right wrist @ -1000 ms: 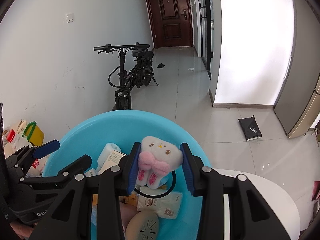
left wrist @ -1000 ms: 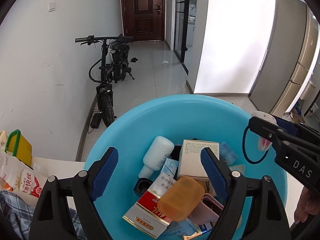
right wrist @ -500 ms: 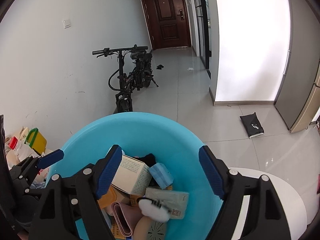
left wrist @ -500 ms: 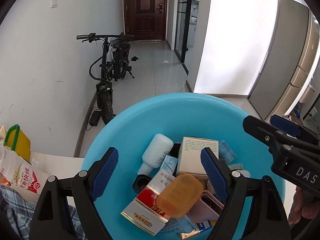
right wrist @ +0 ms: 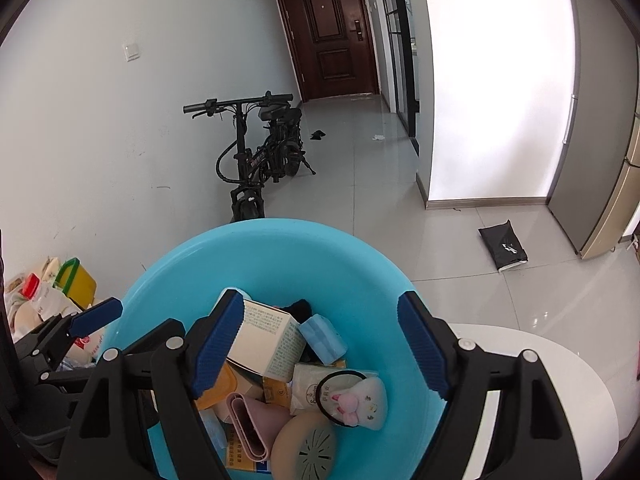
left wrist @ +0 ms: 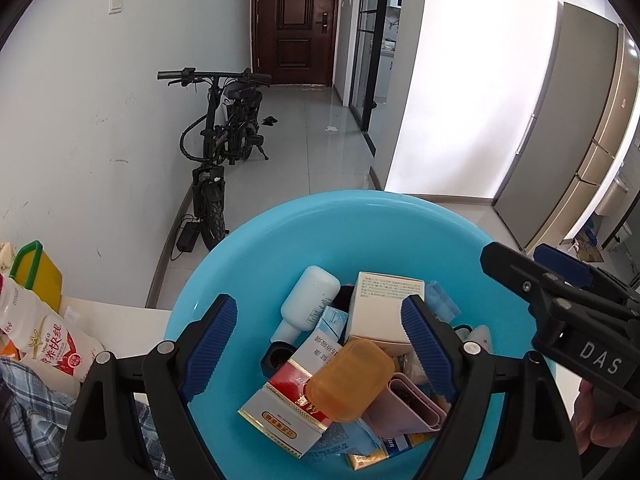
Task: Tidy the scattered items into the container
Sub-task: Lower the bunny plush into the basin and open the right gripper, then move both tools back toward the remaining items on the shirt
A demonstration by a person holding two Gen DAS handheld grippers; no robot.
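While both grippers hover over the blue basin (left wrist: 280, 240), neither one holds anything. The left gripper (left wrist: 318, 326) stands with its jaws wide apart above the basin's contents, pads clear of every item. The right gripper (right wrist: 320, 334) likewise stands with its jaws spread, nothing between the pads.

The basin rests on the white table (right wrist: 560, 364) and carries the collected items. The plush tooth toy (right wrist: 366, 400) with a pink bow lies inside the basin, on the heap, with a black hair band (right wrist: 326, 382) looped beside it. Near it sit a white carton (right wrist: 266, 338), a blue packet (right wrist: 322, 338), a pink case (right wrist: 250, 424) and a beige vented disc (right wrist: 308, 446). From the left wrist view, a white bottle (left wrist: 310, 296), an orange soap case (left wrist: 350, 384) and a red-and-white box (left wrist: 286, 404) are also in the basin, overlapping one another.

Beside the basin on the left lie a food bag with red print (left wrist: 52, 344) and a yellow container (left wrist: 34, 276). A black bicycle (left wrist: 218, 152) stands on the floor against the wall beyond.
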